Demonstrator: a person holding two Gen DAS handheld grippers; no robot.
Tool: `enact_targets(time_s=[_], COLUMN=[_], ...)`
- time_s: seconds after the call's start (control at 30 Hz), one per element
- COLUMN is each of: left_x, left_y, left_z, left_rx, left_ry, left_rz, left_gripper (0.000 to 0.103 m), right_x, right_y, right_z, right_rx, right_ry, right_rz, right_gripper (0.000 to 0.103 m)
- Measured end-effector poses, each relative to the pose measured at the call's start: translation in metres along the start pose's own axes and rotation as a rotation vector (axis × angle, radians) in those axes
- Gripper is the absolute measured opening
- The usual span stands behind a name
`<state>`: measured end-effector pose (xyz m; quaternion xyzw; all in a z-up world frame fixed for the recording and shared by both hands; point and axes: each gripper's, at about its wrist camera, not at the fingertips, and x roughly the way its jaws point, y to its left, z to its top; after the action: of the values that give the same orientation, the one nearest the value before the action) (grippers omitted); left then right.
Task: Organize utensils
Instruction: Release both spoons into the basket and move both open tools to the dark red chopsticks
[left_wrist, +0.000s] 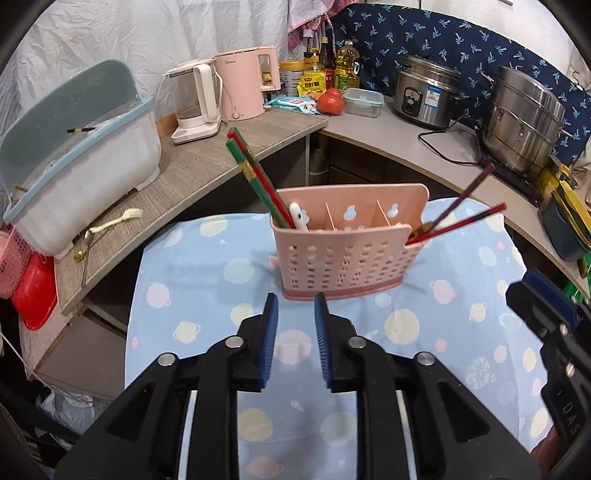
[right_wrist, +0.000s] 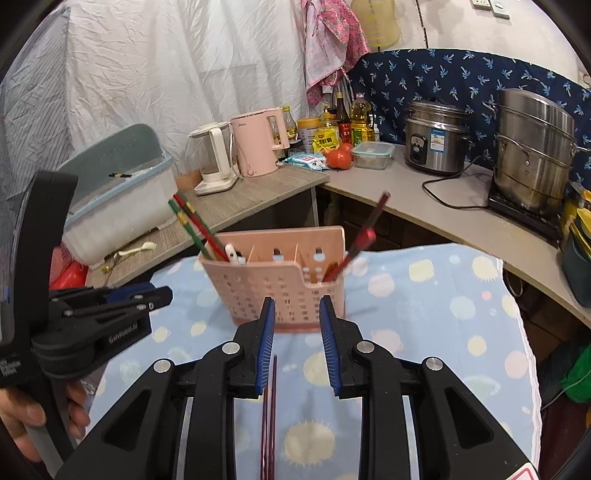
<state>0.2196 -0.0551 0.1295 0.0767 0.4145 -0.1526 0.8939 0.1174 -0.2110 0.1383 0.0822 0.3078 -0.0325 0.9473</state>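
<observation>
A cluttered kitchen; a planet-print cloth (left_wrist: 207, 280) carries a pink caddy (left_wrist: 347, 254) holding chopsticks at either end. Left gripper (left_wrist: 295, 306) and right gripper (right_wrist: 297, 310) are released, empty. A loose maroon chopstick pair (right_wrist: 269, 417) lies lengthwise under the right fingers (right_wrist: 266, 343).

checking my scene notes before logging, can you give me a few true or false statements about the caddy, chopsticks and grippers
1. The pink perforated plastic utensil caddy stands upright on the blue planet-print cloth. True.
2. The red and green chopsticks sit in the caddy's right end compartment. False: they lean out of the left end, beside a white spoon handle.
3. The dark red chopsticks stick out of the right end. True.
4. The left gripper is shut on a chopstick. False: its jaws stand apart with nothing between them.
5. The right gripper is open, with dark red sticks lying on the cloth below it. True.
</observation>
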Motion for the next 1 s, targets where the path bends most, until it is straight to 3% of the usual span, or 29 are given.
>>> enact_targets(time_s=[0.33,0.6,1.0], left_x=[0.003,0.011,0.025], left_y=[-0.004,0.006,0.011], left_z=[-0.089,-0.157,-0.202], left_rx=[-0.005,-0.085,-0.12], left_ry=[0.092,0.16,0.254], left_rz=[0.011,0.042,0.051], left_gripper=[0.024,0.028,0.029], right_x=[-0.014,0.0,0.018], right_y=[0.002,0.008,0.028], right_z=[-0.099,-0.172,-0.197], right_rx=[-0.038,-0.035,-0.07], right_ry=[0.14,0.269,0.322], right_rz=[-0.032,-0.027,-0.011], right_gripper=[0.025,0.025,0.025])
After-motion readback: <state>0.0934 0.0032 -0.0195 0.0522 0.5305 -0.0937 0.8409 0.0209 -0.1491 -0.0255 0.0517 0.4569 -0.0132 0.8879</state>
